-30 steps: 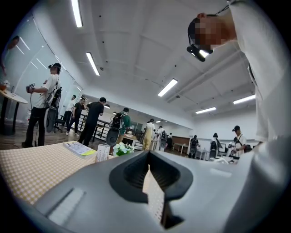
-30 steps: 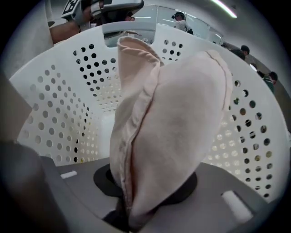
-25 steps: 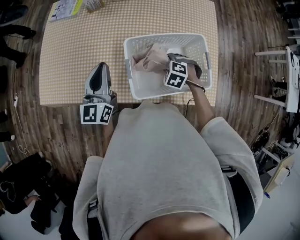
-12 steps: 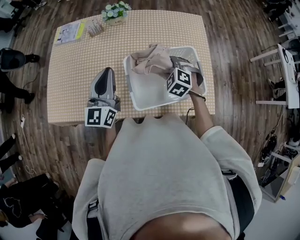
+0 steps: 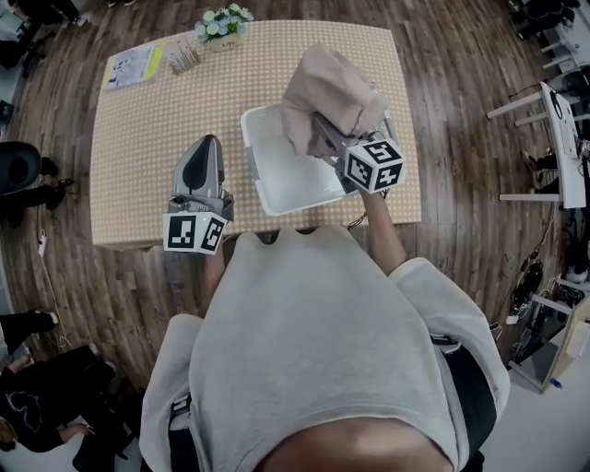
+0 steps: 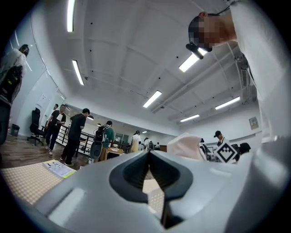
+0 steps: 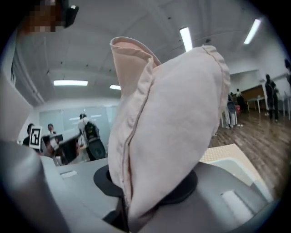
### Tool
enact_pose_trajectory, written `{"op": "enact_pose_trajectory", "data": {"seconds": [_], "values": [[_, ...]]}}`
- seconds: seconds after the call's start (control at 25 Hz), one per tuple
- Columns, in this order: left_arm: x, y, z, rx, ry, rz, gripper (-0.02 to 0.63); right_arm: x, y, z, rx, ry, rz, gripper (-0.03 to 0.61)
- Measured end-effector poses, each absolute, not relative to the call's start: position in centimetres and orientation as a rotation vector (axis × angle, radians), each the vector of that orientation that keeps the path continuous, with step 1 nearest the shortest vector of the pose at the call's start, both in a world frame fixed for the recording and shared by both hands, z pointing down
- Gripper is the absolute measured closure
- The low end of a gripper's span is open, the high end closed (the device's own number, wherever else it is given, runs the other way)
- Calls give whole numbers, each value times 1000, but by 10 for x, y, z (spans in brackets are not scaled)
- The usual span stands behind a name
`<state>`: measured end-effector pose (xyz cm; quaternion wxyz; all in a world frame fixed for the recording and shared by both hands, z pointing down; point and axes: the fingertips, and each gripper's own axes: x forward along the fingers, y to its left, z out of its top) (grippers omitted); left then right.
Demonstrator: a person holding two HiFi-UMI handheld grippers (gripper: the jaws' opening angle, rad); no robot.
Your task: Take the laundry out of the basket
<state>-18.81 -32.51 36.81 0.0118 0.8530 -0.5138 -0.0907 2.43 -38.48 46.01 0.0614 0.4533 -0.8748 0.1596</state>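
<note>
A rectangular surface (image 5: 138, 138) covered in a fine beige check fills the upper middle of the head view, standing on a dark wooden plank floor (image 5: 74, 267). A white perforated laundry basket (image 5: 277, 184) sits on its lower right part, near the front edge. At the far edge stands a small bunch of flowers (image 5: 221, 23). A small boxy item (image 5: 184, 57), too small to identify, lies just beside it, and a printed leaflet (image 5: 132, 66) lies in the upper left corner.

Large open office: ceiling strip lights (image 6: 152, 98), wood floor (image 5: 461, 92), standing people (image 6: 76, 135).
</note>
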Motion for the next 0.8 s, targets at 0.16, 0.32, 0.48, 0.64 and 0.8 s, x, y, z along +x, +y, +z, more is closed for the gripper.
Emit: {"op": "enact_pose_trajectory", "data": {"seconds": [0.16, 0.32, 0.48, 0.64, 0.8], "values": [[-194, -320, 376, 2644, -1589, -291, 607, 37, -379, 449, 1502, -2691, 491, 426], [-202, -313, 380, 2639, -1581, -295, 607, 31, -366, 449, 1525, -2656, 428, 426], [-198, -302, 386, 2638, -1553, -284, 607, 29, -344, 444, 1524, -2665, 427, 426], [-189, -281, 385, 2641, -1570, -287, 607, 33, -321, 433, 1503, -2702, 387, 426], [-168, -253, 383, 2649, -1600, -264, 607, 50, -290, 414, 1492, -2812, 399, 426]]}}
